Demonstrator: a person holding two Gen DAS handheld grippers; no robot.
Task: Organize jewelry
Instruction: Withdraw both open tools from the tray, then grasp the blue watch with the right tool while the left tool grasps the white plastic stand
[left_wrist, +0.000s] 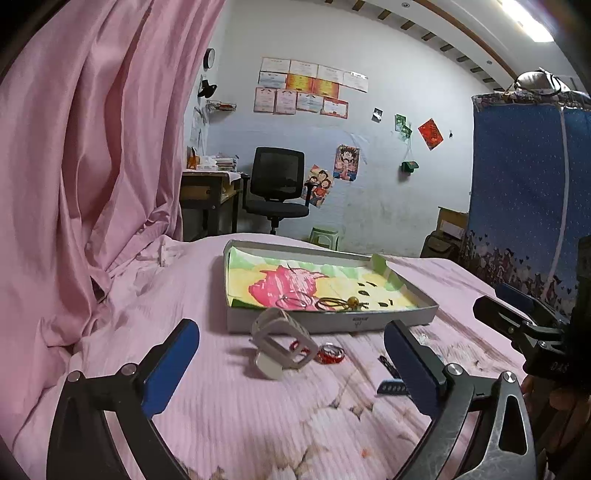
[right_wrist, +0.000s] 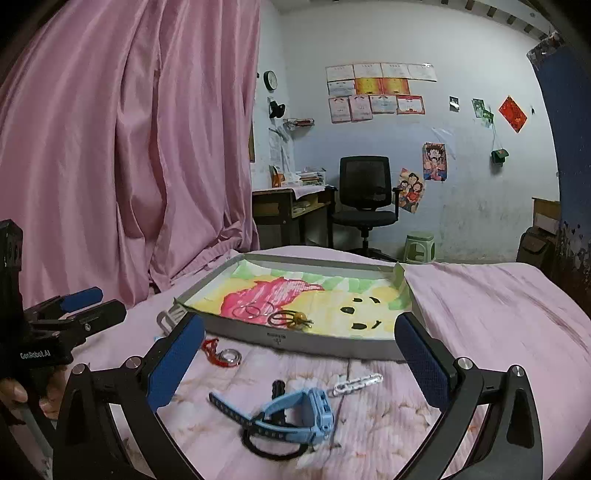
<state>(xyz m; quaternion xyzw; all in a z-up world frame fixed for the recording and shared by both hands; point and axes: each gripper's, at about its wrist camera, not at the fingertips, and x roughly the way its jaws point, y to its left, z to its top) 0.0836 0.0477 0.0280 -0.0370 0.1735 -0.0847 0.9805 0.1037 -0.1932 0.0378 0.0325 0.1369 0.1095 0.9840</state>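
Observation:
A shallow grey tray lined with a coloured drawing lies on the pink bed. Thin bangles and dark hair ties with a gold bead lie in it. In front of the tray lie a grey watch, a red bracelet, a clear chain and a blue watch. My left gripper stands open with the grey watch lying between its fingers, untouched. My right gripper is open over the blue watch, with nothing held.
A pink curtain hangs along the left of the bed. Beyond the bed stand a desk, a black office chair and a green stool. A blue patterned wardrobe rises at the right. A dark strap piece lies by my left gripper.

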